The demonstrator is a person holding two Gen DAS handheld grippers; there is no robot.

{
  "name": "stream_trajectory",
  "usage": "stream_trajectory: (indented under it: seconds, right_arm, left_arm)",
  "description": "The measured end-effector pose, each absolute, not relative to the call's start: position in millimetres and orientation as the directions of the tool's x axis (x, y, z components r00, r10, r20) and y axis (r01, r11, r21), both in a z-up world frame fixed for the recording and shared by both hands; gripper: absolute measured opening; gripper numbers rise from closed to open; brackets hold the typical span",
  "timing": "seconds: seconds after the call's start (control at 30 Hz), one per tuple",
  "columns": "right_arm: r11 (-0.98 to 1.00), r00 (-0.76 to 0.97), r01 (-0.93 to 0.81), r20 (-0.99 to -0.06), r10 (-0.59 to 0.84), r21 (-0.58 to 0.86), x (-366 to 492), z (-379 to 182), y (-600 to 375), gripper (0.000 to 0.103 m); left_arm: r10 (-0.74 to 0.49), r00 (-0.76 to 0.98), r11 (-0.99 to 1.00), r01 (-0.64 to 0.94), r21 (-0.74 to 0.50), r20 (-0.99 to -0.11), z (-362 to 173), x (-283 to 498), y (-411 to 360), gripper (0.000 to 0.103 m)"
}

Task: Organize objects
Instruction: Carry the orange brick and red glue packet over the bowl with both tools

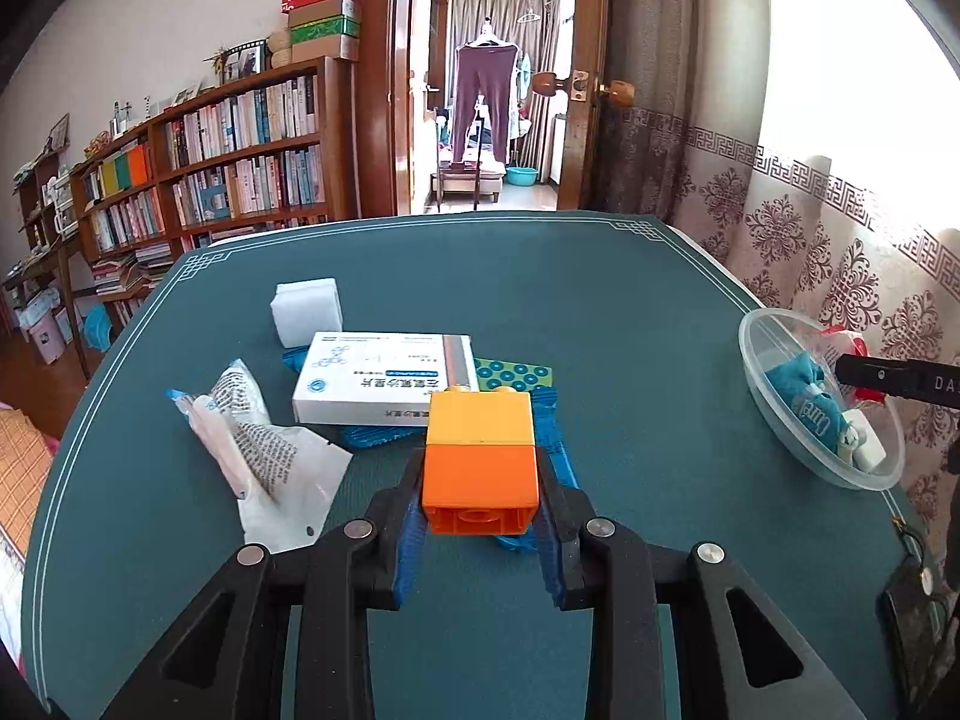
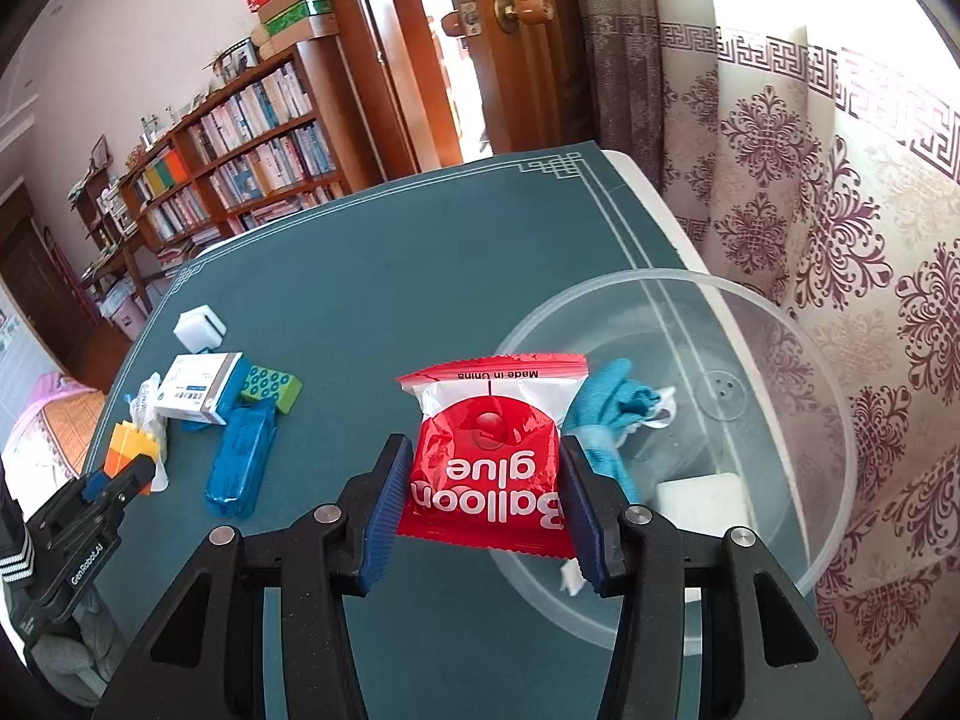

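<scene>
Right wrist: packet (image 2: pixel 489 468) pinched, bowl (image 2: pixel 834 420) at three o'clock.
Light, crinkly, slippery; gripped at side edges. Left jaws clamped on stiff block (image 1: pixel 478 468).

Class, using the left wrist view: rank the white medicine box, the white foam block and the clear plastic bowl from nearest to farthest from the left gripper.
1. White medicine box: just beyond the left gripper, slightly left, behind the orange block it holds.
2. White foam block: farther back, left, behind the box.
3. Clear plastic bowl: far right, at the table's edge.
</scene>
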State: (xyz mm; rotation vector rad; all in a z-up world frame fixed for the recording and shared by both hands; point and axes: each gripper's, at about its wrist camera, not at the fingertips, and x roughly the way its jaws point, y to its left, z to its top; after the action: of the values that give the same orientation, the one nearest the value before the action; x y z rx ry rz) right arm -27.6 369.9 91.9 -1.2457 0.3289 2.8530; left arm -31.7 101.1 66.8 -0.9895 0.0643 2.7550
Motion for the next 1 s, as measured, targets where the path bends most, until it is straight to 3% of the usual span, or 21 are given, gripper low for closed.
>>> stream_trajectory:
  seconds: [0.33, 1.0]
  right_arm:
    - [-0.956, -0.683, -0.23, -0.73, 0.026, 0.182, -20.5, 88.5, 449.9, 0.05]
    - [-0.918, -0.663, -0.29, -0.748, -0.011, 0.271, -16.3, 56.4, 501.5, 0.052]
  left_arm:
    - [0.278, -0.705, -0.939, -0.341, -0.031, -0.652, 72.5, -38.4, 168.8, 0.033]
    - [0.417, -0.606, -0.86, -0.505, -0.077, -0.677, 79.6, -54.1, 262.5, 0.033]
